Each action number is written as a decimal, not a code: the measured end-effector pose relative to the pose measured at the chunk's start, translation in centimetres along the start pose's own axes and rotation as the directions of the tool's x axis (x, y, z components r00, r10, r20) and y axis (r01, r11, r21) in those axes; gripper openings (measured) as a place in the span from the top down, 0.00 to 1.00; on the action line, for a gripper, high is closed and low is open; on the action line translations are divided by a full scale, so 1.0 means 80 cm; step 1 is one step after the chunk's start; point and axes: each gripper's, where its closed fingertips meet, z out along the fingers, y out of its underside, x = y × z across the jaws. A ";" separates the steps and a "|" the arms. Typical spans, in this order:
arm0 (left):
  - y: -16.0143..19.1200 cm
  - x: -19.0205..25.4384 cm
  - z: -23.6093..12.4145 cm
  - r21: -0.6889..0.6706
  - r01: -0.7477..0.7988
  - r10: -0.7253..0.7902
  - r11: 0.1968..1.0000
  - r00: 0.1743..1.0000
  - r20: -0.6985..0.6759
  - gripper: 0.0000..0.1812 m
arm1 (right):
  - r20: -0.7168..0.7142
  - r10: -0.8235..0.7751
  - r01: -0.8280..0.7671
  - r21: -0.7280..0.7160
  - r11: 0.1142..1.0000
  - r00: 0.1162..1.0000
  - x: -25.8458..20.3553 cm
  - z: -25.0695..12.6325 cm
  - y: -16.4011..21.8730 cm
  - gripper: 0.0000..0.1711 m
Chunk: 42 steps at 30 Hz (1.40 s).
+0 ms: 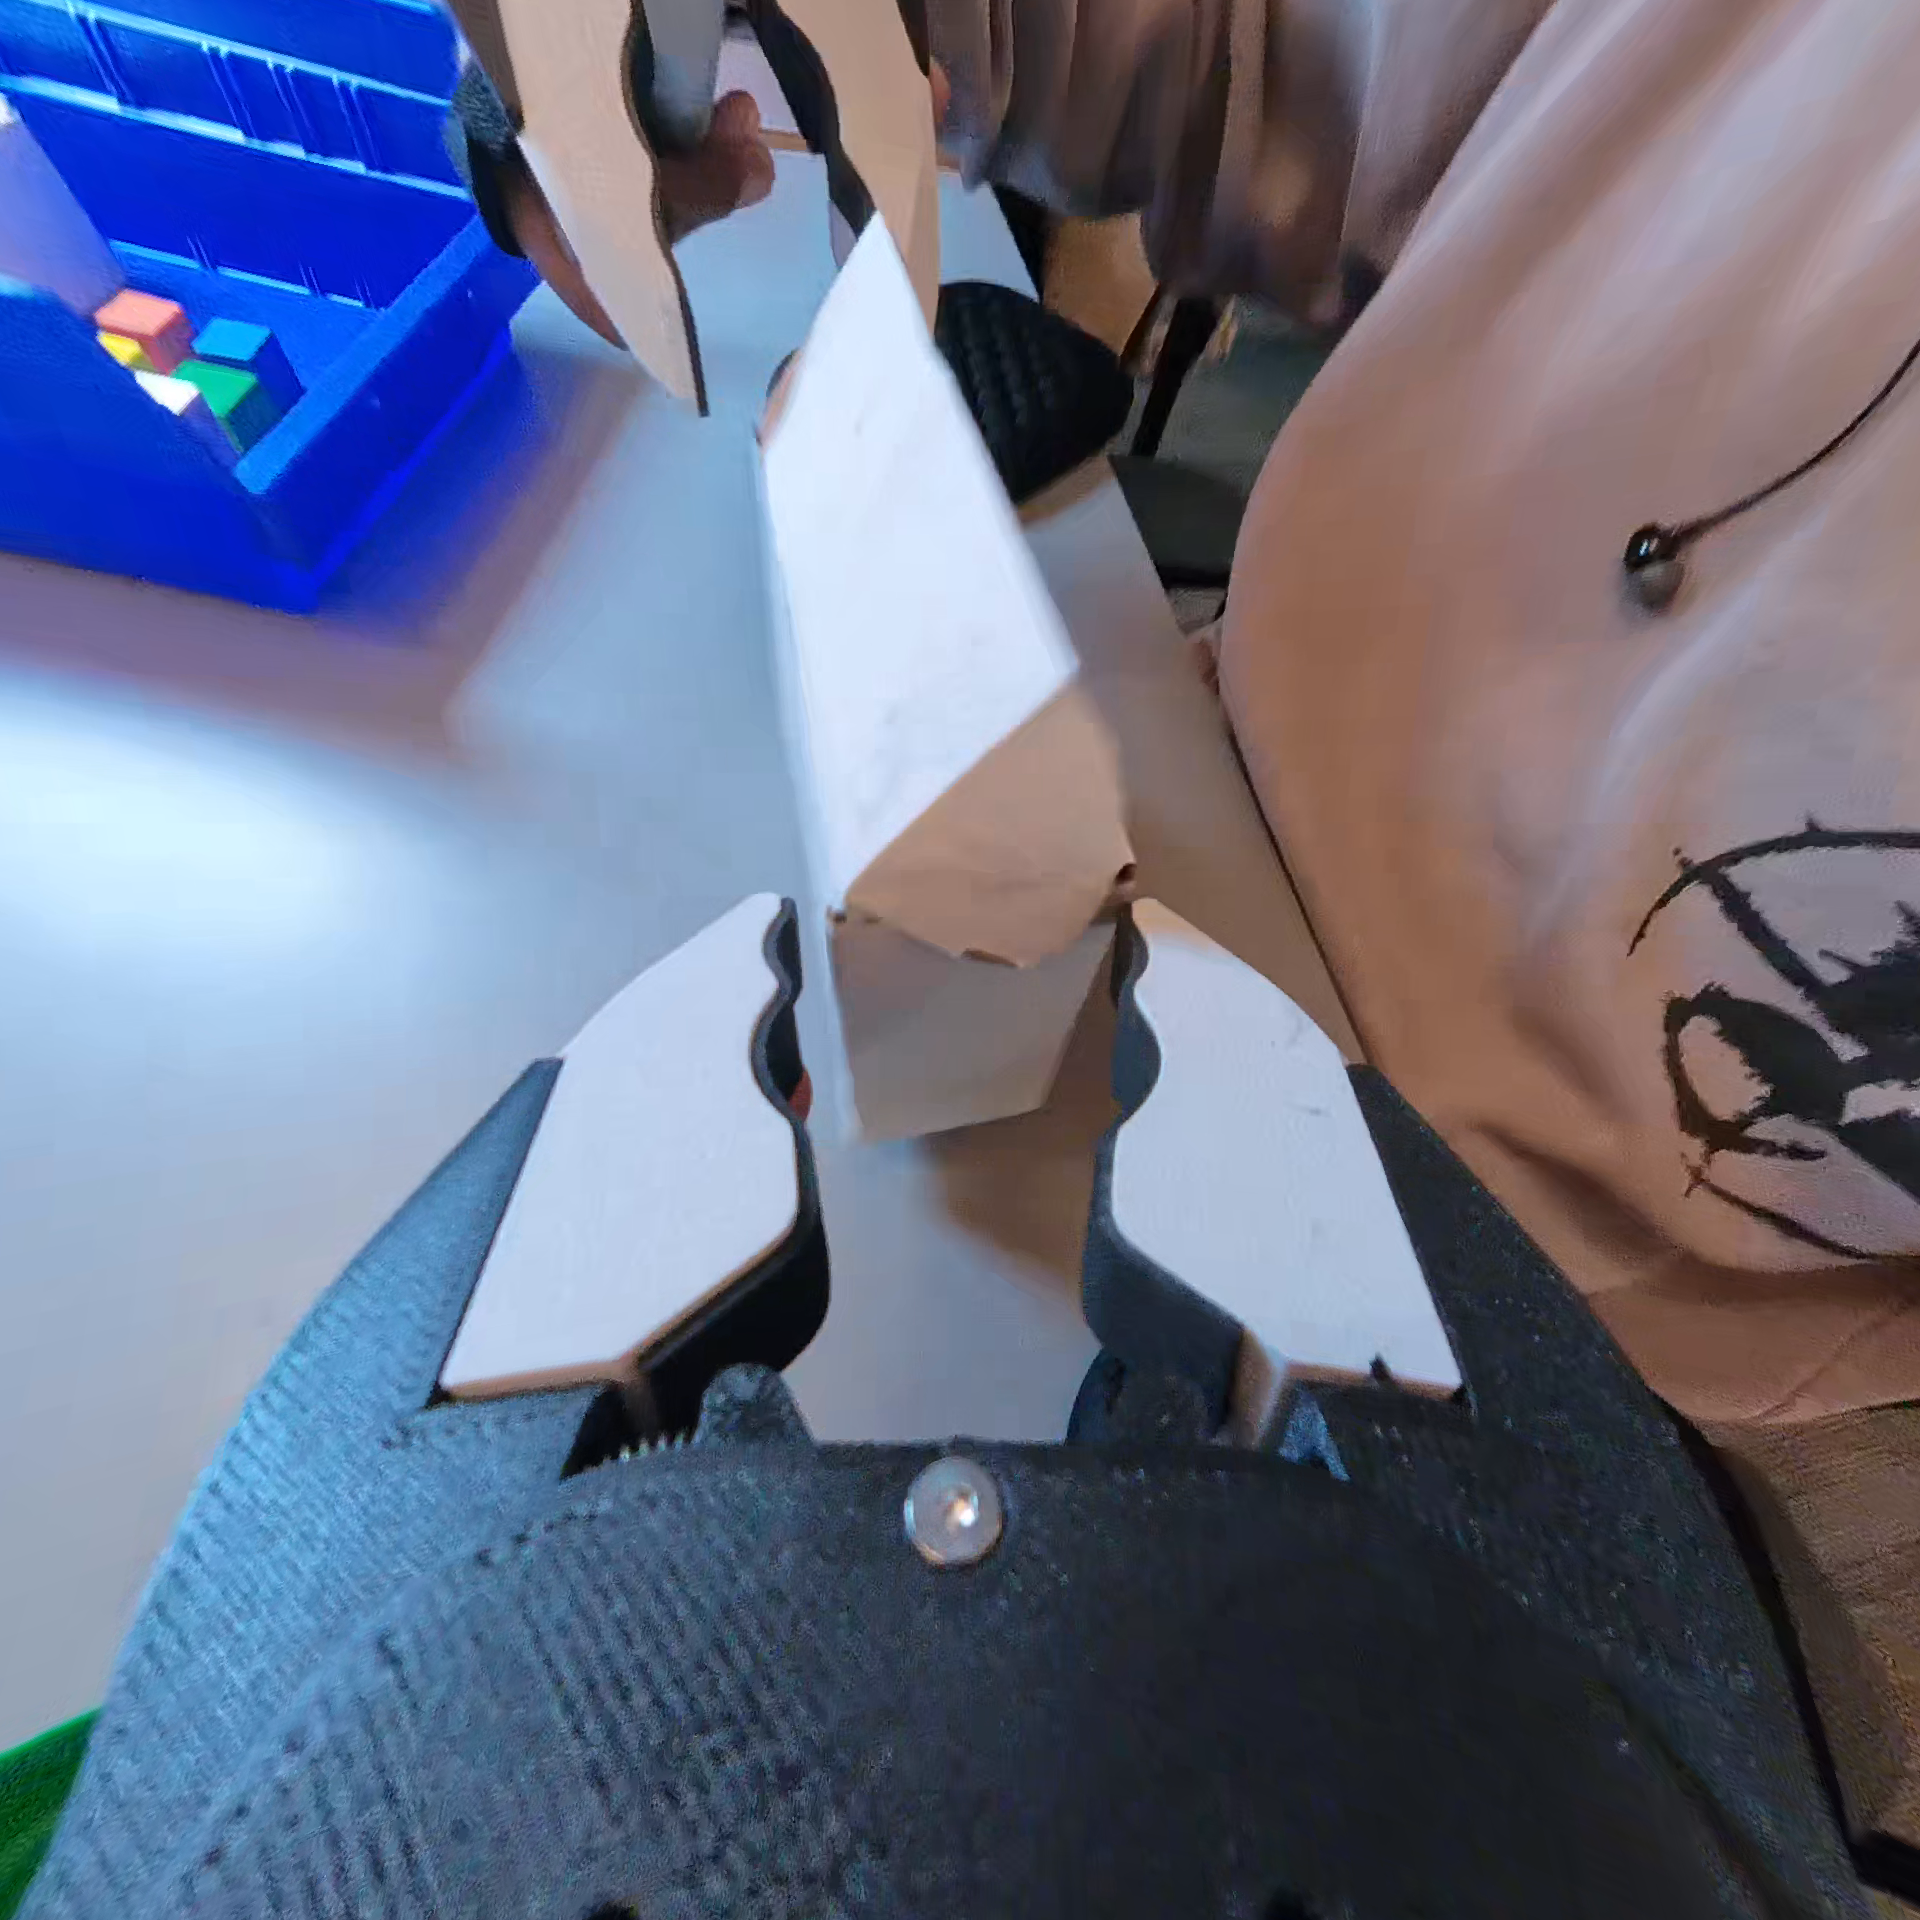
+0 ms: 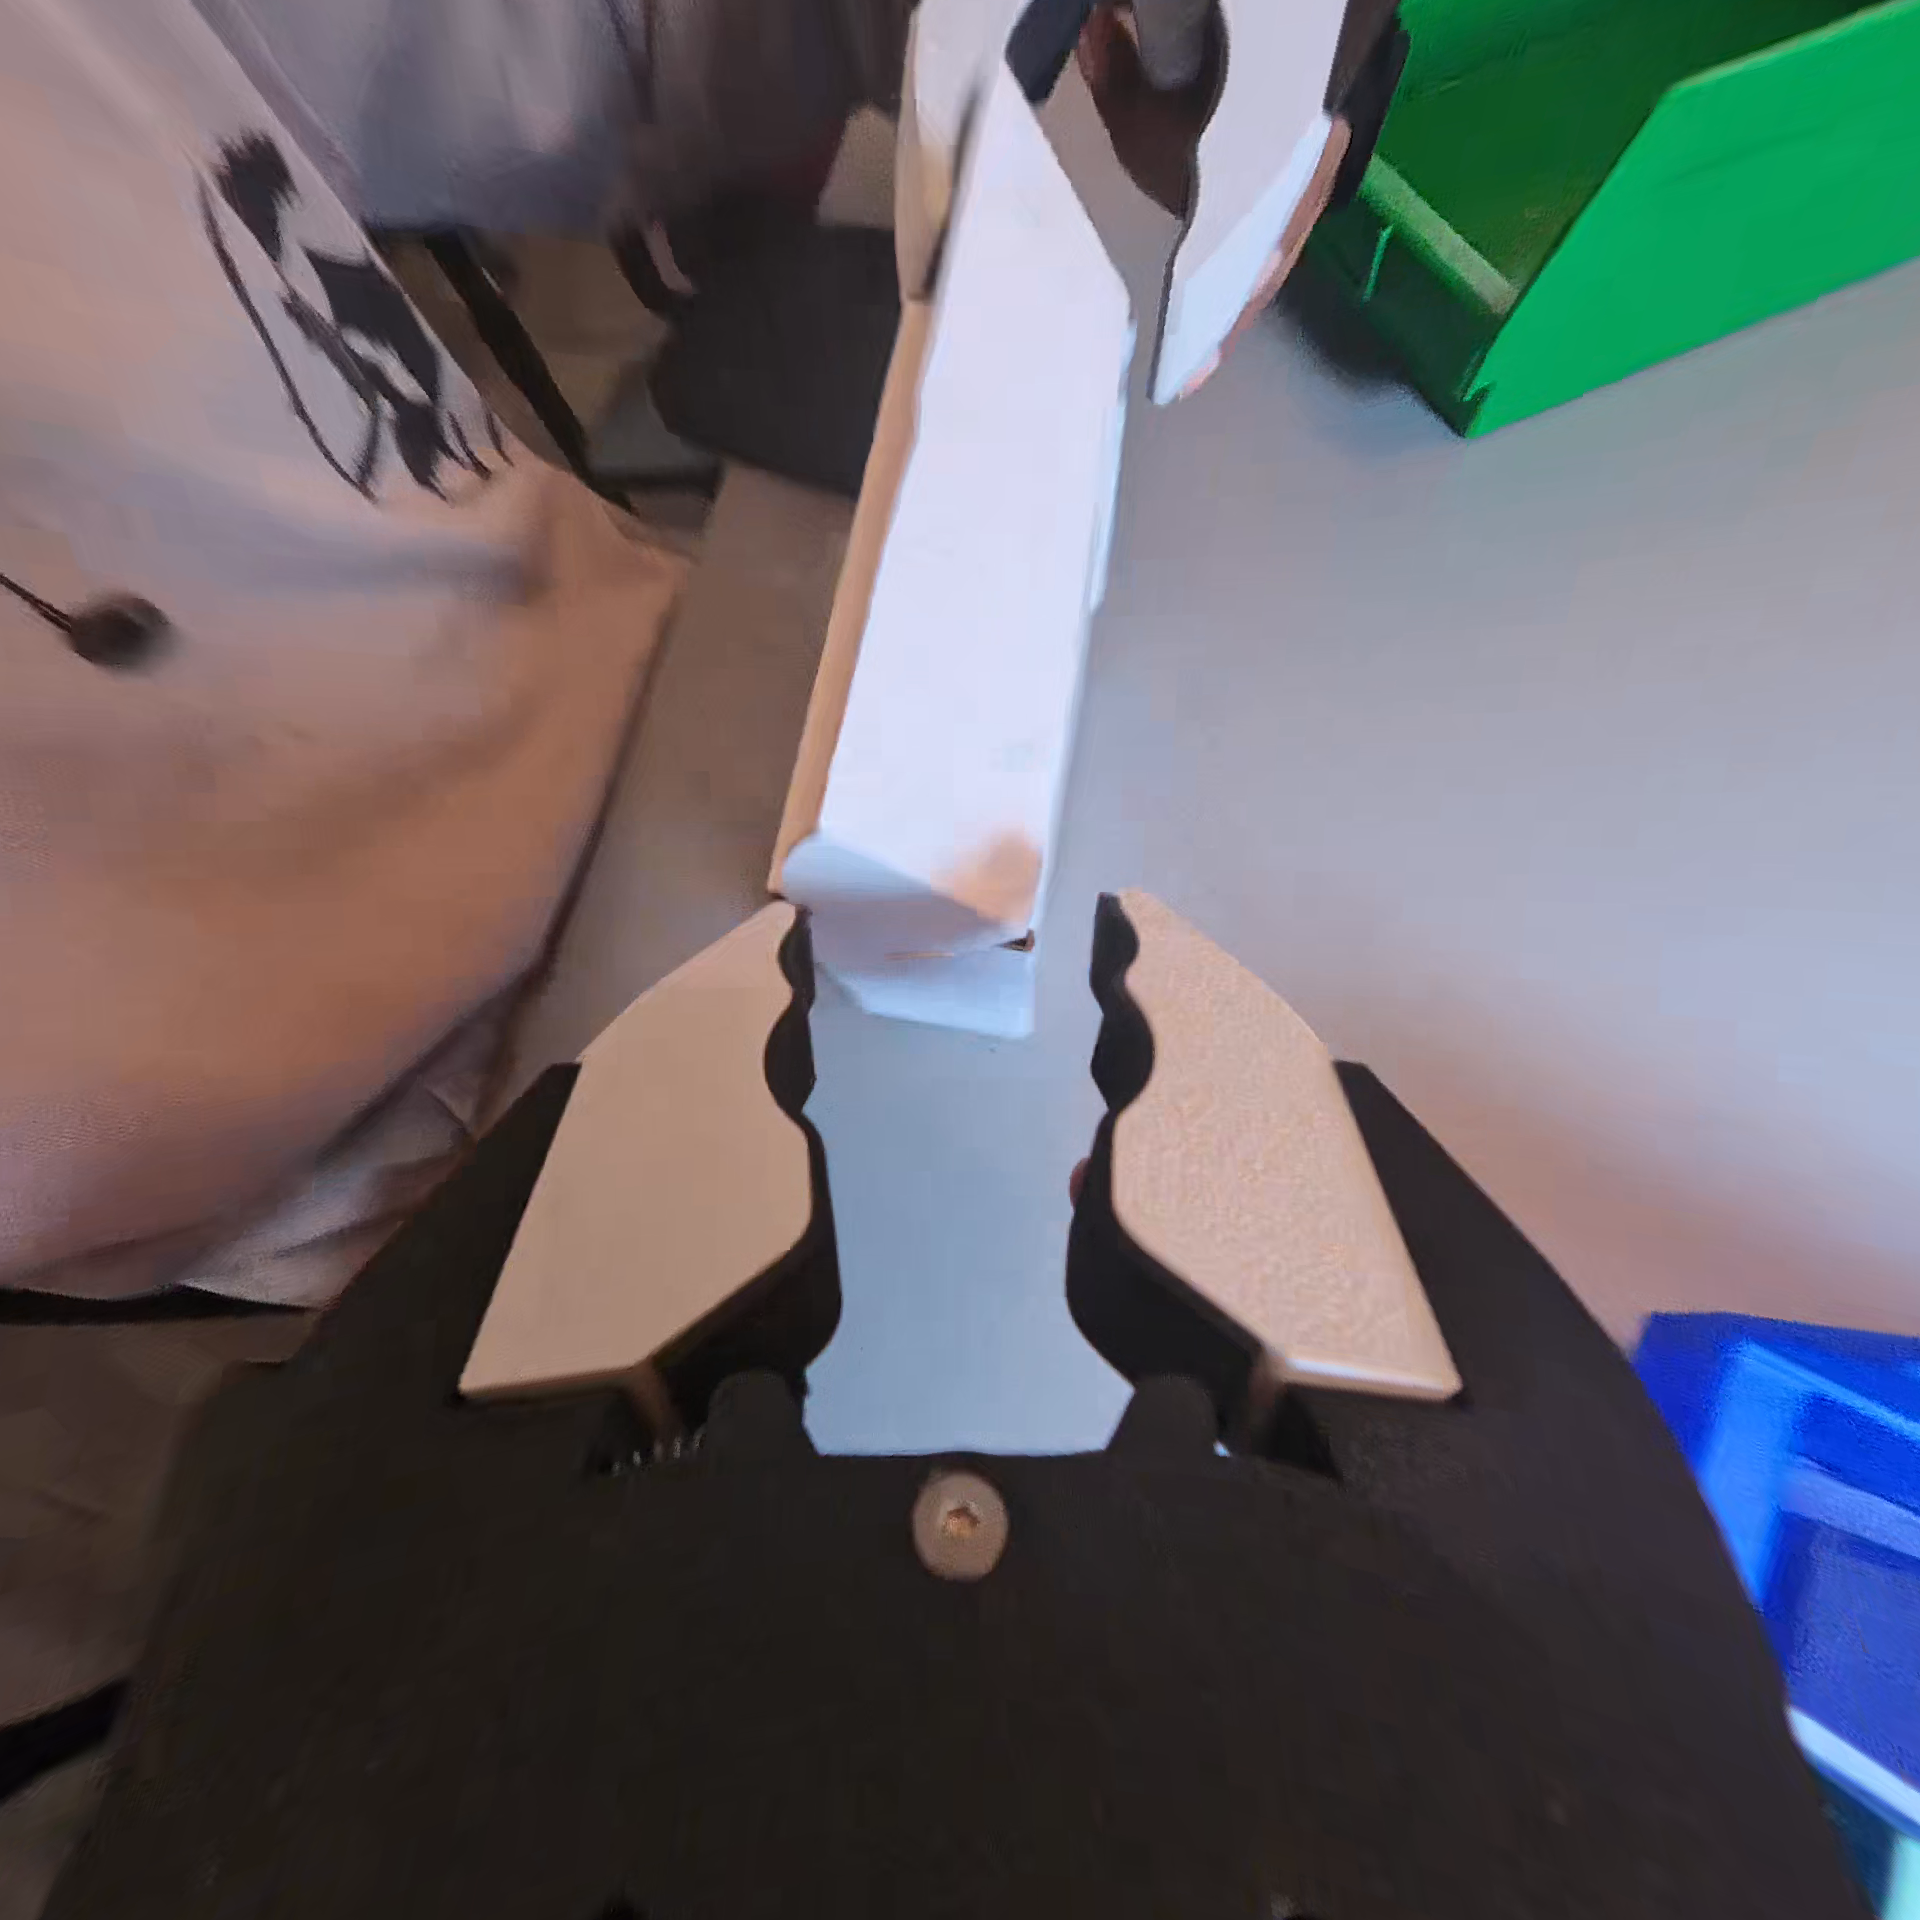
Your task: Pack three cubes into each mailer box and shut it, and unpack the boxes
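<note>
A white mailer box (image 1: 914, 582) with brown cardboard inside hangs tilted on its long edge between my two grippers, above the pale table (image 1: 312, 935). My left gripper (image 1: 956, 914) has the box's near end between its fingers and looks shut on it. My right gripper (image 2: 945, 914) is open: the box's other end (image 2: 956, 665) touches its left finger and stands clear of the right one. The right gripper also shows at the top of the left wrist view (image 1: 769, 312). Several coloured cubes (image 1: 197, 358) lie in a blue bin (image 1: 343, 447).
A person in a beige printed shirt (image 1: 1558, 727) stands close at the table's edge. A green bin (image 2: 1683, 239) stands beyond the box in the right wrist view. The blue bin's corner (image 2: 1808, 1475) is near my right gripper. A black chair (image 1: 1029, 405) is off the table. The tips of one gripper are about 15 cm away from the tips of the other.
</note>
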 end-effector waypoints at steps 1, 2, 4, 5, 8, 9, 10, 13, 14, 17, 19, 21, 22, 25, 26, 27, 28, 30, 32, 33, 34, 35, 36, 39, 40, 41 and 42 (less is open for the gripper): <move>0.006 -0.006 0.001 0.012 0.038 -0.038 0.999 0.999 -0.021 0.68 | 0.045 0.054 -0.056 0.049 0.997 0.998 0.002 -0.001 -0.001 0.70; 0.012 -0.013 0.004 0.027 0.068 -0.067 0.997 0.997 -0.028 0.69 | 0.080 0.099 -0.107 0.093 0.990 0.992 0.005 -0.002 0.000 0.71; 0.012 -0.017 0.005 0.109 0.124 -0.119 0.986 0.991 -0.056 0.68 | 0.121 0.152 -0.171 0.169 0.971 0.981 0.010 -0.004 0.003 0.71; 0.011 -0.018 0.004 0.134 0.121 -0.116 0.984 0.992 -0.039 0.68 | 0.121 0.158 -0.180 0.201 0.963 0.980 0.011 -0.007 0.004 0.71; 0.007 -0.013 -0.005 0.163 0.048 -0.052 0.985 0.998 0.019 0.67 | 0.108 0.135 -0.158 0.253 0.955 0.985 0.005 -0.015 0.004 0.71; 0.003 -0.009 -0.011 0.169 0.035 -0.040 0.985 0.999 0.025 0.67 | 0.097 0.122 -0.143 0.253 0.957 0.988 0.003 -0.016 0.004 0.71; 0.001 -0.007 -0.016 0.171 0.019 -0.027 0.985 0.999 0.039 0.67 | 0.082 0.106 -0.123 0.247 0.961 0.991 0.000 -0.017 0.004 0.70; -0.005 0.003 -0.022 0.130 -0.052 0.042 0.990 0.996 0.074 0.66 | 0.040 0.048 -0.055 0.208 0.977 0.998 -0.012 -0.010 0.005 0.69; -0.008 0.007 -0.021 0.112 -0.079 0.070 0.991 0.994 0.082 0.65 | 0.028 0.026 -0.031 0.198 0.980 0.999 -0.016 -0.008 0.005 0.68; -0.013 0.017 -0.018 0.043 -0.162 0.157 0.986 0.982 0.108 0.65 | -0.011 -0.050 0.051 0.175 0.983 0.999 -0.028 -0.004 0.002 0.68; -0.012 0.020 -0.011 -0.011 -0.211 0.211 0.977 0.969 0.125 0.65 | -0.037 -0.084 0.089 0.183 0.979 0.996 -0.032 -0.006 -0.003 0.68; -0.013 0.019 -0.004 -0.031 -0.238 0.240 0.971 0.961 0.139 0.67 | -0.073 -0.109 0.121 0.175 0.977 0.991 -0.030 -0.005 -0.006 0.69; -0.014 0.017 -0.002 -0.028 -0.239 0.241 0.971 0.961 0.139 0.68 | -0.077 -0.115 0.127 0.172 0.977 0.990 -0.030 -0.004 -0.007 0.70; -0.016 0.017 -0.001 -0.016 -0.238 0.238 0.971 0.964 0.117 0.70 | -0.074 -0.129 0.140 0.165 0.976 0.989 -0.032 0.000 -0.008 0.72; -0.016 0.018 -0.001 -0.018 -0.241 0.242 0.970 0.964 0.110 0.72 | -0.067 -0.132 0.142 0.163 0.976 0.989 -0.034 0.001 -0.008 0.72; -0.015 0.019 -0.001 -0.018 -0.244 0.245 0.970 0.964 0.103 0.73 | -0.062 -0.134 0.142 0.162 0.977 0.989 -0.035 0.001 -0.008 0.72; -0.016 0.020 -0.001 -0.014 -0.245 0.245 0.970 0.965 0.097 0.74 | -0.062 -0.136 0.144 0.158 0.977 0.989 -0.036 0.001 -0.008 0.73; -0.017 0.019 -0.001 -0.006 -0.242 0.241 0.970 0.966 0.091 0.78 | -0.065 -0.139 0.147 0.158 0.976 0.988 -0.035 0.003 -0.008 0.75; -0.018 0.019 0.001 0.003 -0.239 0.238 0.971 0.967 0.086 0.81 | -0.058 -0.130 0.138 0.168 0.976 0.990 -0.035 0.006 -0.009 0.78; -0.019 0.019 0.003 0.004 -0.236 0.235 0.972 0.968 0.083 0.81 | -0.056 -0.123 0.131 0.176 0.976 0.991 -0.036 0.007 -0.011 0.78; -0.020 0.019 0.003 0.006 -0.232 0.231 0.973 0.969 0.083 0.81 | -0.056 -0.113 0.122 0.181 0.976 0.992 -0.036 0.008 -0.012 0.78; -0.022 0.020 0.004 0.010 -0.225 0.223 0.974 0.971 0.082 0.81 | -0.055 -0.099 0.108 0.185 0.977 0.994 -0.035 0.008 -0.013 0.79; -0.023 0.021 0.005 0.015 -0.214 0.212 0.977 0.974 0.080 0.82 | -0.055 -0.077 0.086 0.187 0.979 0.995 -0.035 0.008 -0.014 0.79; -0.026 0.021 0.005 0.020 -0.168 0.166 0.986 0.983 0.084 0.82 | -0.045 0.020 -0.011 0.181 0.983 0.999 -0.034 0.007 -0.016 0.79; -0.027 0.022 0.005 0.026 -0.140 0.137 0.990 0.987 0.078 0.82 | -0.028 0.063 -0.057 0.175 0.983 0.998 -0.036 0.007 -0.017 0.79; -0.028 0.023 0.004 0.035 -0.103 0.101 0.994 0.993 0.066 0.82 | -0.009 0.111 -0.108 0.167 0.980 0.994 -0.038 0.007 -0.018 0.79; -0.029 0.022 0.004 0.044 -0.062 0.059 0.997 0.997 0.058 0.83 | 0.006 0.159 -0.158 0.158 0.975 0.987 -0.038 0.007 -0.019 0.80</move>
